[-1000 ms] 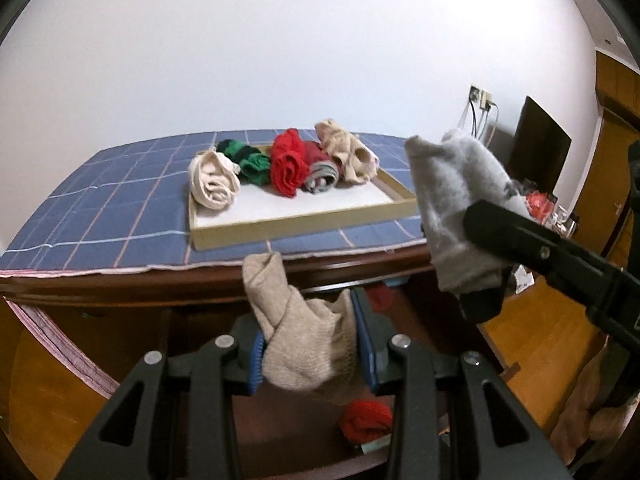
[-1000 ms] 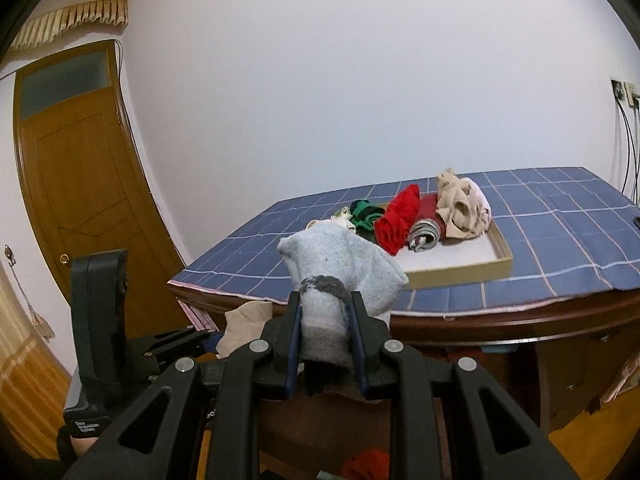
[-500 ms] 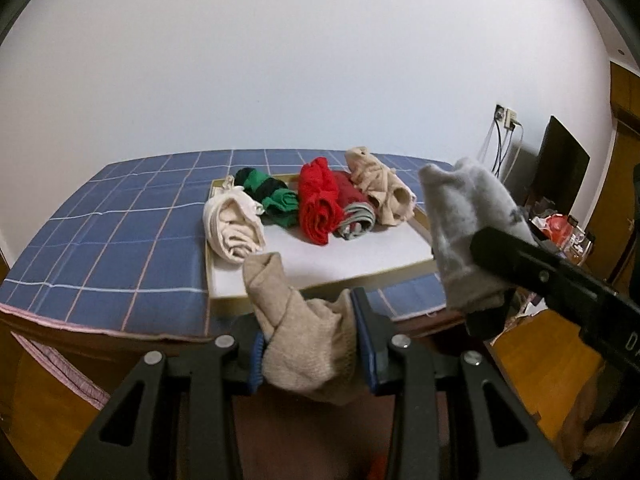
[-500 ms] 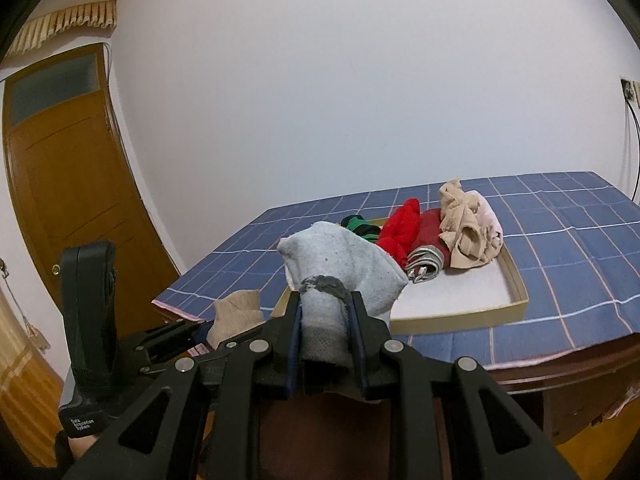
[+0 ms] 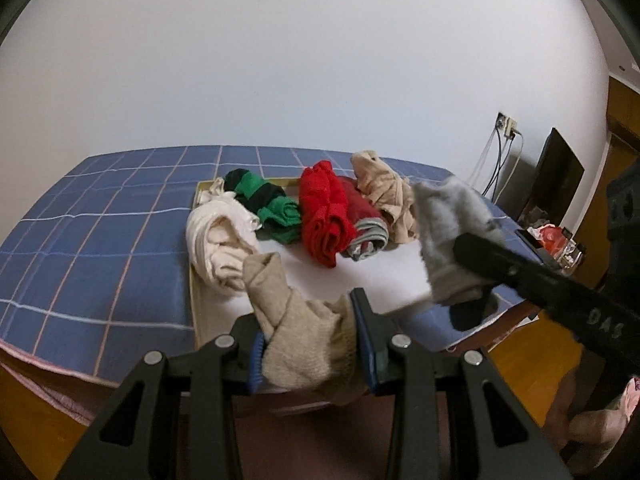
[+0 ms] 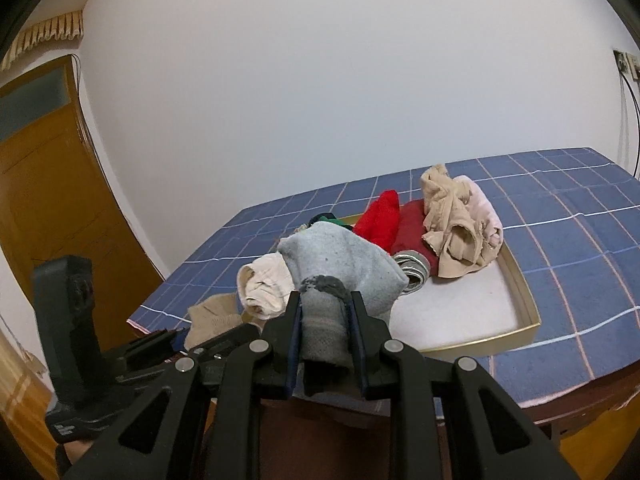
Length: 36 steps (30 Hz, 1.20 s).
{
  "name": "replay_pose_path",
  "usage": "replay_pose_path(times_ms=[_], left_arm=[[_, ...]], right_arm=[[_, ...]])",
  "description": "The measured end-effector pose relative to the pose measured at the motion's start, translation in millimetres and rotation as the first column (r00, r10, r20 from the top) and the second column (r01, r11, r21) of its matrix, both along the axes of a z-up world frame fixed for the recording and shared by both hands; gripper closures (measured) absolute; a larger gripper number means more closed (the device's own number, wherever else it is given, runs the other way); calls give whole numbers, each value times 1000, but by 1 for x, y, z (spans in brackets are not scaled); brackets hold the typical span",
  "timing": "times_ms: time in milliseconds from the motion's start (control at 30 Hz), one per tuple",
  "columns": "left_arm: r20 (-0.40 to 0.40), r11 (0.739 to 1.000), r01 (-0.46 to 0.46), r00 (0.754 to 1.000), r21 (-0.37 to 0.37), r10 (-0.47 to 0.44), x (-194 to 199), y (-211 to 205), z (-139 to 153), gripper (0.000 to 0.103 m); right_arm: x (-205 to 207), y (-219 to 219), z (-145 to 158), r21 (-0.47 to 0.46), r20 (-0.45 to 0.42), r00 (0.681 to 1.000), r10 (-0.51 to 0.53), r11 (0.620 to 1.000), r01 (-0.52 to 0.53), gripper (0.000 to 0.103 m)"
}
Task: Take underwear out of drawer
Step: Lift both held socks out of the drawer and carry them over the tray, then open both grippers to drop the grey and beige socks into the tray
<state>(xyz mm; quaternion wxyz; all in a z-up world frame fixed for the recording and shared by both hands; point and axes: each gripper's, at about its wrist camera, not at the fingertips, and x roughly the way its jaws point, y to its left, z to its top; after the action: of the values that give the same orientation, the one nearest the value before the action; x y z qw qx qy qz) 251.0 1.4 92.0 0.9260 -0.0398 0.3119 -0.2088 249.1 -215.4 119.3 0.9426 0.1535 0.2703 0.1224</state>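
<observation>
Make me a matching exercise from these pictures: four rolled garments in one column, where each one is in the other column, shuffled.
Things:
1. grey roll
2. tan roll
3. bright red roll
4. cream roll

Places:
A. in the tray, at its left end
B. clamped in the left claw
C. clamped in the right claw
D. in the tray, near the middle of the row

Pairs: 1-C, 2-B, 3-D, 4-A
</observation>
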Motion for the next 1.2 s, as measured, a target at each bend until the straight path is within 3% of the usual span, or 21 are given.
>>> replay_pose_path(times_ms=[133,500,800,1200], left_arm=[[15,998,39,999,-40,-39,9,-1,-2,67],[53,999,31,998,21,-33,44,-21,-4,67],[-67,995,-16,997,96,22,84,-26,-27,67],[-79,990,-19,996,138,30,97,-33,-40,67]], right_arm=[[12,-1,-7,10,-11,1000,-3,1000,3,79],[43,-4,-22,9,-43,999,-19,1000,20,79],[66,2,-43,13,-104,994,-11,1000,13,78],[91,8,-65,24,-164,986,-5,1000,9,78]])
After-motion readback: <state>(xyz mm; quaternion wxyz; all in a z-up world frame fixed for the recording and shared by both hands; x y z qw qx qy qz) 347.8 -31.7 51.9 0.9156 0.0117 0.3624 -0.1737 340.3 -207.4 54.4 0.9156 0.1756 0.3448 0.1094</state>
